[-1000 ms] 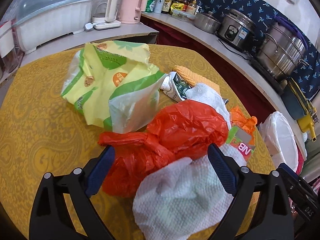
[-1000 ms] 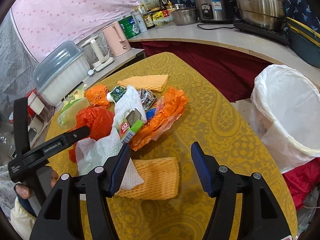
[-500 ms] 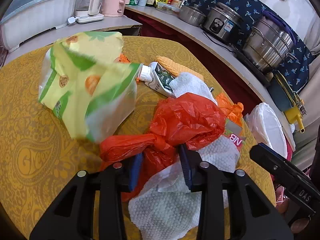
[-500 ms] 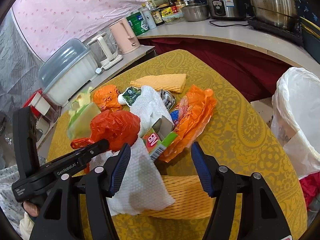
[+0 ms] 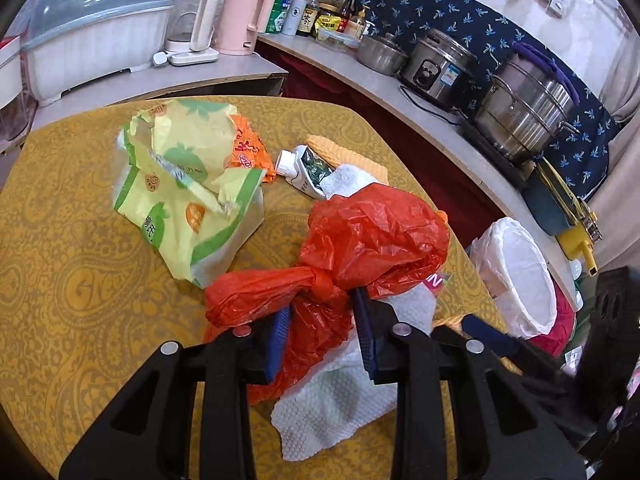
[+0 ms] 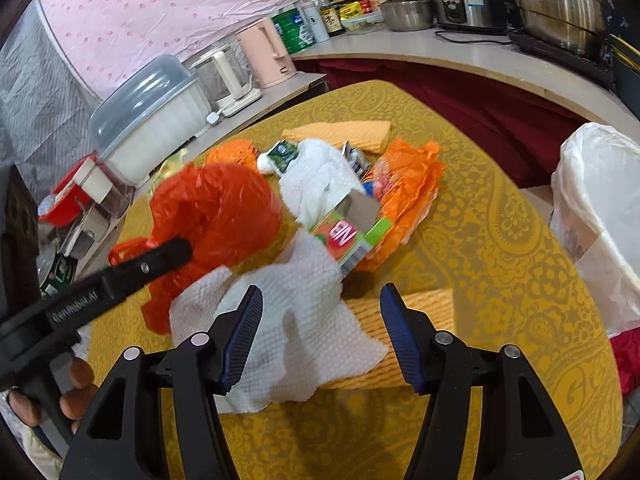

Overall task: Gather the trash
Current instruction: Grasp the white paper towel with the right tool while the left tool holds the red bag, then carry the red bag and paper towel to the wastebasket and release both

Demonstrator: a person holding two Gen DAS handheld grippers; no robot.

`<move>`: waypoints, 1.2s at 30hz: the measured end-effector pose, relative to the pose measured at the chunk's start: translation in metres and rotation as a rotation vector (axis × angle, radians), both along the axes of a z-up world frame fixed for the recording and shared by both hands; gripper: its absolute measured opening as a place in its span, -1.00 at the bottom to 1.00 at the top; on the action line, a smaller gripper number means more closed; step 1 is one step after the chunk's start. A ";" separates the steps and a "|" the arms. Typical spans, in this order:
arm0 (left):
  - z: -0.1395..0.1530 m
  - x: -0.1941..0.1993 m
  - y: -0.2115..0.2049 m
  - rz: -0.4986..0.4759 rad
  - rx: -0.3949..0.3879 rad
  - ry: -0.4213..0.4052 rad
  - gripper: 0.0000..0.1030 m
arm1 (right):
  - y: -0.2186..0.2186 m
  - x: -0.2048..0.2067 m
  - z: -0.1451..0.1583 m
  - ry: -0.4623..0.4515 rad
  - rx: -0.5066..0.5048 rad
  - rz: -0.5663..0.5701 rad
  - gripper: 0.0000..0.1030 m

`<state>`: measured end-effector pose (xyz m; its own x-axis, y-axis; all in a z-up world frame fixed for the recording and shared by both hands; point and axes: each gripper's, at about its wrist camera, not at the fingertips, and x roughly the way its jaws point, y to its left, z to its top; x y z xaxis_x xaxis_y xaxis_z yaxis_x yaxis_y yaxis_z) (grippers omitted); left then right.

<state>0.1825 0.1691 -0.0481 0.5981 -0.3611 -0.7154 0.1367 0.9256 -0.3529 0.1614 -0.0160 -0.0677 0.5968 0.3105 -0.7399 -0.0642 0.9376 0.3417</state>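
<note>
Through my left wrist camera, my left gripper (image 5: 322,330) is closing on the red plastic bag (image 5: 372,232); my pads are already pinching its twisted neck, with crumpled film bulging out at twelve and one o'clock. The bag is sitting near the middle of the yellow table (image 5: 72,240), on top of a white paper towel (image 5: 332,404) that is trailing toward six o'clock. I am judging the bag as very light, soft and slick, so the bunched knot is the sound place to hold; loose film would likely slide out. Its long axis is running roughly from eight o'clock to two o'clock, fuller end pointing toward two. A torn green-and-yellow wrapper (image 5: 188,192) is lying at ten o'clock, and the white-lined bin (image 5: 516,280) is standing off the table edge at three o'clock.

Through my right wrist camera, my right gripper (image 6: 322,336) is hanging with its fingers spread and pinching nothing, the paper towel (image 6: 288,320) lying below and between them. The red bag (image 6: 216,216) is at ten o'clock with the left gripper's finger (image 6: 160,258) pressing into it. An orange wrapper (image 6: 404,192) is lying at one o'clock, and the bin (image 6: 600,216) at three.
</note>
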 end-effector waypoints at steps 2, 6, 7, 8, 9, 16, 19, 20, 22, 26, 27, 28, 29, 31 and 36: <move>0.004 -0.003 0.002 0.013 0.006 -0.007 -0.44 | 0.008 0.000 -0.006 0.014 0.002 0.020 0.09; 0.011 -0.009 0.010 0.029 0.004 -0.018 -0.44 | 0.023 -0.001 -0.021 0.044 -0.027 0.066 -0.24; 0.013 -0.011 0.012 0.031 0.001 -0.022 -0.44 | 0.025 -0.001 -0.025 0.052 -0.029 0.073 -0.35; 0.014 -0.011 0.013 0.035 0.005 -0.024 -0.44 | 0.027 -0.001 -0.026 0.051 -0.023 0.076 -0.47; 0.016 -0.012 0.015 0.039 0.010 -0.027 -0.44 | 0.027 -0.003 -0.026 0.046 -0.010 0.079 -0.56; 0.031 -0.022 0.026 0.062 -0.004 -0.046 -0.44 | 0.033 -0.017 0.010 -0.034 -0.041 0.118 -0.95; 0.040 -0.028 0.028 0.067 -0.011 -0.060 -0.44 | 0.032 -0.023 0.032 -0.084 -0.036 0.122 -0.95; 0.044 -0.030 0.028 0.067 -0.012 -0.066 -0.44 | 0.031 -0.026 0.040 -0.103 -0.034 0.124 -0.95; 0.051 -0.033 0.027 0.064 -0.016 -0.076 -0.44 | 0.027 -0.030 0.056 -0.143 -0.035 0.113 -0.95; 0.069 -0.040 0.021 0.049 -0.022 -0.104 -0.44 | 0.009 -0.038 0.087 -0.213 -0.021 0.070 -0.95; 0.074 -0.041 0.018 0.044 -0.023 -0.113 -0.44 | 0.003 -0.039 0.095 -0.232 -0.021 0.054 -0.95; 0.077 -0.043 0.017 0.040 -0.024 -0.118 -0.44 | -0.003 -0.042 0.100 -0.244 -0.019 0.040 -0.95; 0.081 -0.045 0.013 0.031 -0.025 -0.125 -0.44 | -0.009 -0.043 0.105 -0.256 -0.013 0.026 -0.95; 0.089 -0.046 0.006 0.018 -0.024 -0.138 -0.44 | -0.025 -0.047 0.118 -0.285 -0.005 -0.009 -0.95; 0.104 -0.045 -0.024 -0.035 -0.019 -0.160 -0.43 | -0.067 -0.058 0.143 -0.346 -0.019 -0.097 -0.95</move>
<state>0.1374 0.1455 0.0556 0.6904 -0.3964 -0.6052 0.2249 0.9127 -0.3412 0.1038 -0.0826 0.0755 0.8391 0.2284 -0.4937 -0.0835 0.9509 0.2981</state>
